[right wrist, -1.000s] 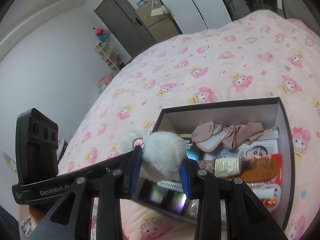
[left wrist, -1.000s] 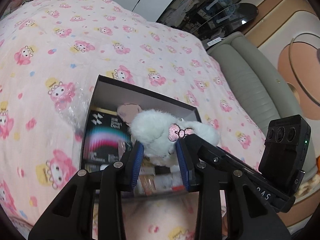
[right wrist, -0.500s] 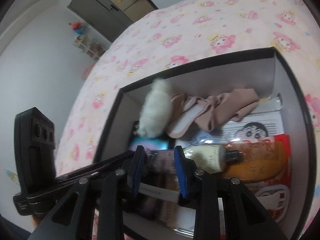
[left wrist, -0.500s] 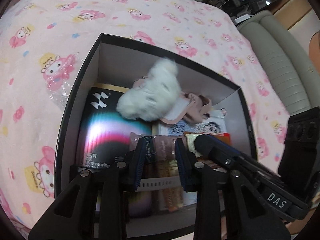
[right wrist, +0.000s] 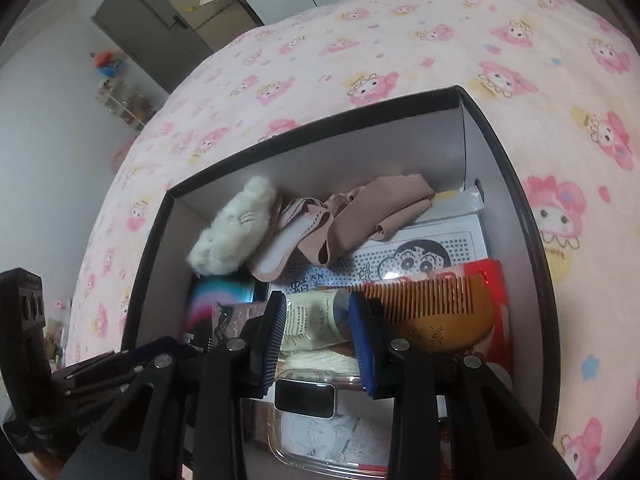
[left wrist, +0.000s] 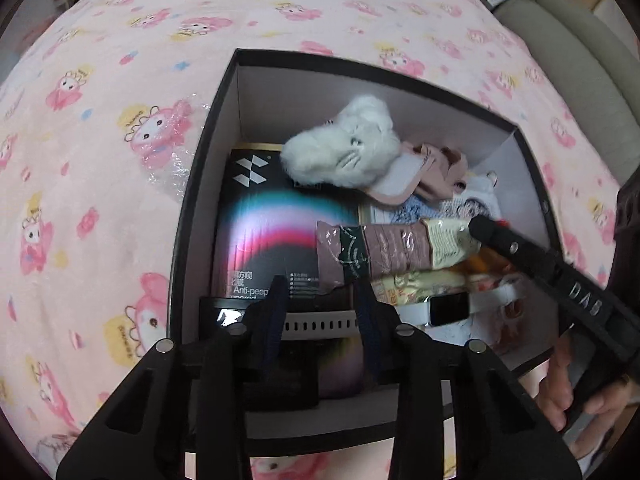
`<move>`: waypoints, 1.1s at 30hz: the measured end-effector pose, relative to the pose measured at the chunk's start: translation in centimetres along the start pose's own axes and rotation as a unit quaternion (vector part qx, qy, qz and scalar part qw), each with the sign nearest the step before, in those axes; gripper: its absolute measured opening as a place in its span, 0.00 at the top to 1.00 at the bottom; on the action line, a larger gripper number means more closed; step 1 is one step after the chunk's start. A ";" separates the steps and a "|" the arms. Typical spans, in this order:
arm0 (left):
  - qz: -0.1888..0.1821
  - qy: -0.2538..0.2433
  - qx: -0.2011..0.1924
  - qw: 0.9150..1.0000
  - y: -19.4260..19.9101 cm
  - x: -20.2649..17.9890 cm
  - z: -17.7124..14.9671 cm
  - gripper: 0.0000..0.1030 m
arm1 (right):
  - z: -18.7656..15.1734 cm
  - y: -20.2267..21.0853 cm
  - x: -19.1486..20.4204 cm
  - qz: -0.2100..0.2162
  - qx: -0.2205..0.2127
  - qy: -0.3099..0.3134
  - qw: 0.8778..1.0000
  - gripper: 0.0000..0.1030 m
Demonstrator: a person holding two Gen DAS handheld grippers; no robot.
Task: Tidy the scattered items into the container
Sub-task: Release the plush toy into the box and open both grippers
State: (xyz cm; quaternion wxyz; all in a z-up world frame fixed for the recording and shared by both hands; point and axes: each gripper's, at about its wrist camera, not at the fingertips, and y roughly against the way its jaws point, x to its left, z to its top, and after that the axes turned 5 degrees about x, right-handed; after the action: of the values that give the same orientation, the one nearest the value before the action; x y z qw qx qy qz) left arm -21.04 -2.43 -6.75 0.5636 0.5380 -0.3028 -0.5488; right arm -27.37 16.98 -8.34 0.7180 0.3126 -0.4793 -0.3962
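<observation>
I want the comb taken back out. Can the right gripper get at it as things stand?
Probably yes. The comb lies on top of the pile in the box, uncovered, just beside the right gripper, which holds nothing; only the cream tube lies alongside.

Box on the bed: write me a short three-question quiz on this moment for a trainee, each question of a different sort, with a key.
1. True or false: the white plush toy lies inside the box.
2. Multiple choice: the plush toy rests against A) the pink fabric piece, B) a cup, C) a shoe.
3. Short answer: what lies on the blanket just outside the box wall?

Key: 1 true. 2 A. 3 clear plastic wrap.
</observation>
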 end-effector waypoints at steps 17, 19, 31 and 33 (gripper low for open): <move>0.017 -0.028 -0.052 0.998 0.0 -2.3 0.9 0.66 | 0.2 1.9 -0.7 -0.064 -0.038 0.022 0.997 0.71; 0.011 -0.028 -0.041 0.999 -1.1 -2.6 2.0 0.66 | 0.2 1.7 -0.8 -0.058 -0.034 0.017 0.998 0.71; 0.028 0.036 -0.011 0.999 -3.8 -1.0 6.5 0.70 | 0.9 0.0 -1.1 -0.066 -0.006 0.016 0.998 0.71; 0.005 -0.006 -0.002 1.000 -3.9 -2.5 6.1 0.70 | 1.0 -0.2 -1.1 -0.063 -0.005 0.017 0.998 0.71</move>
State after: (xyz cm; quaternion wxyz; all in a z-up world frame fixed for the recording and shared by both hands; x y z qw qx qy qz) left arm -28.40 -1.01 -8.32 0.5657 0.5320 -0.3081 -0.5496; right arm -28.60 17.78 -8.67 0.7012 0.3456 -0.4444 -0.4375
